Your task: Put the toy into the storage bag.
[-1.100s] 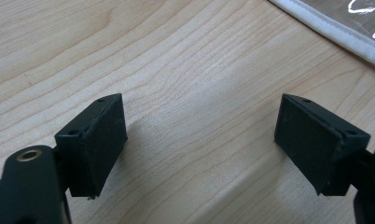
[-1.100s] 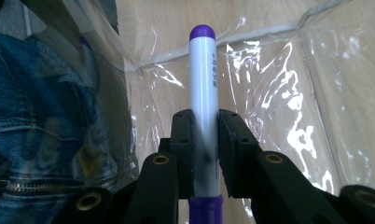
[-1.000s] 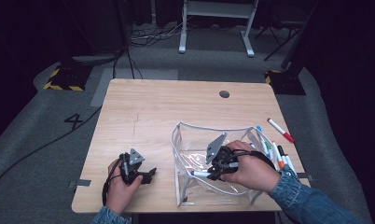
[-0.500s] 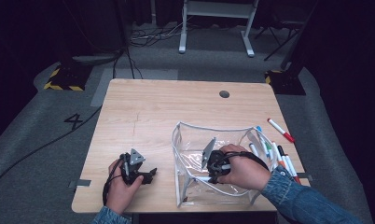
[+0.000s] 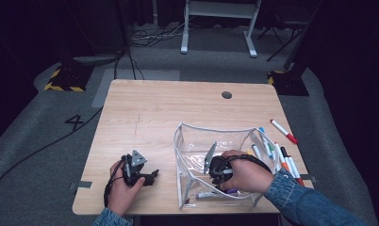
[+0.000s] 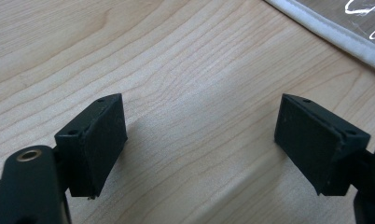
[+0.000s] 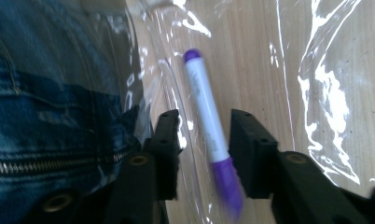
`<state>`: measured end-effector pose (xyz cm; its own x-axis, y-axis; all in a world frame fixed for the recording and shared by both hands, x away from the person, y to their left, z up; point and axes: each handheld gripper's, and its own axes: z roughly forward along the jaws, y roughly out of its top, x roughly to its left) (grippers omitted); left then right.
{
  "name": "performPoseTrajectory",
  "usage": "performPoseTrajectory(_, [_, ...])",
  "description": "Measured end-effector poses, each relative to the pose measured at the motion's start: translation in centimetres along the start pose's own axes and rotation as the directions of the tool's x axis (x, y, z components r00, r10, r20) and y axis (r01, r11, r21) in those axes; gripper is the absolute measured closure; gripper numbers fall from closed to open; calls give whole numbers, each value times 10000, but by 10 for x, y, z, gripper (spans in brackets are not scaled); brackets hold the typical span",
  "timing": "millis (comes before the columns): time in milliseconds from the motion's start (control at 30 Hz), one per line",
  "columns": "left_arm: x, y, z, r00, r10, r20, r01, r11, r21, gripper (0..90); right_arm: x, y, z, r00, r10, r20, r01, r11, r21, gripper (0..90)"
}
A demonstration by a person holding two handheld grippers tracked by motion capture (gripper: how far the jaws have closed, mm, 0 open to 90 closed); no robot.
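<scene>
A clear plastic pouch (image 5: 186, 141) with white edging stands open at the table's front right. My right gripper (image 5: 215, 175) reaches down inside it. Its jaws have just been opening, and a white marker with purple cap and end (image 7: 205, 122) lies loose between them, blurred at its lower end, with a gap to each pad. From above, the purple marker (image 5: 211, 193) rests on the pouch's bottom near the front. My left gripper (image 5: 152, 177) rests on the wood at the front left, open (image 6: 199, 121) with only bare table between its pads.
Several coloured markers (image 5: 282, 157) lie beside the pouch's right side, and a red one (image 5: 284, 131) lies farther right. The pouch's white edge (image 6: 335, 30) is close ahead of the left gripper. A denim sleeve (image 7: 45, 93) shows through the plastic.
The right hand sank deeper into the pouch and its jaws parted, letting go of the purple marker, which now lies lower near the pouch's front. The left hand has not moved.
</scene>
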<state>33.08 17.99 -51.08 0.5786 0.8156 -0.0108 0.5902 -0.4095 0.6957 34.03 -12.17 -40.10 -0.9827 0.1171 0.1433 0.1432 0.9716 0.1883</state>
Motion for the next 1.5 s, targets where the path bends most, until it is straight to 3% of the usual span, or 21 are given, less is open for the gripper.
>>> performPoseTrajectory(100, [0, 0, 0, 10000, 0, 2, 0, 10000, 2, 170, 0, 1, -5, 9993, 175, 326, -160, 9988, -472, 527])
performPoseTrajectory(233, [0, 0, 0, 10000, -11, -1, 11, 10000, -8, 170, 1, 2, -20, 9962, 373, 791, -277, 9925, -1192, 495])
performPoseTrajectory(400, [0, 0, 0, 10000, -15, 4, 15, 10000, -8, 170, 1, -1, -45, 9876, 626, 1437, -260, 9694, -2440, 485])
performPoseTrajectory(500, [0, 0, 0, 10000, -34, 1, 34, 10000, 5, 170, -2, -7, -63, 9811, 958, 1683, -374, 9463, -3211, 485])
performPoseTrajectory(667, [0, 0, 0, 10000, -32, -10, 32, 10000, -8, 170, -9, -25, -95, 9651, 1733, 1965, -714, 8957, -4390, 520])
performPoseTrajectory(833, [0, 0, 0, 10000, -28, -41, 28, 10000, -22, 170, -17, -51, -123, 9367, 2609, 2333, -1053, 8457, -5231, 538])
performPoseTrajectory(967, [-1, -1, 0, 9999, -144, -14, 144, 9999, -58, 170, -26, -72, -137, 9136, 3181, 2532, -1247, 8120, -5701, 549])
performPoseTrajectory(1133, [-1, -1, -1, 9999, -155, -56, 154, 9999, -51, 170, -47, -98, -143, 8810, 3891, 2691, -1686, 7897, -5898, 550])
performPoseTrajectory(1267, [-1, -2, -1, 9999, -136, -50, 136, 9999, -36, 170, -66, -118, -143, 8512, 4518, 2671, -2129, 7624, -6111, 555])
performPoseTrajectory(1300, [-1, -2, -1, 9999, -138, -58, 138, 9999, -41, 170, -70, -123, -143, 8439, 4682, 2622, -2240, 7514, -6206, 553])
performPoseTrajectory(1333, [-1, -2, -1, 9999, -134, -58, 133, 9999, -38, 170, -74, -127, -142, 8424, 4788, 2473, -2342, 7386, -6322, 539])
performPoseTrajectory(1400, [-1, -2, -1, 9999, -140, -63, 139, 9999, -39, 170, -81, -134, -140, 8484, 4956, 1861, -2614, 6979, -6668, 540])
performPoseTrajectory(1433, [-1, -2, -1, 9999, -148, -67, 148, 9999, -41, 169, -83, -136, -139, 8536, 4945, 1636, -2676, 6858, -6768, 544])
performPoseTrajectory(1500, [-1, -2, -1, 9998, -180, -55, 179, 9998, -61, 170, -84, -139, -140, 8612, 4848, 1526, -2562, 6734, -6934, 548])
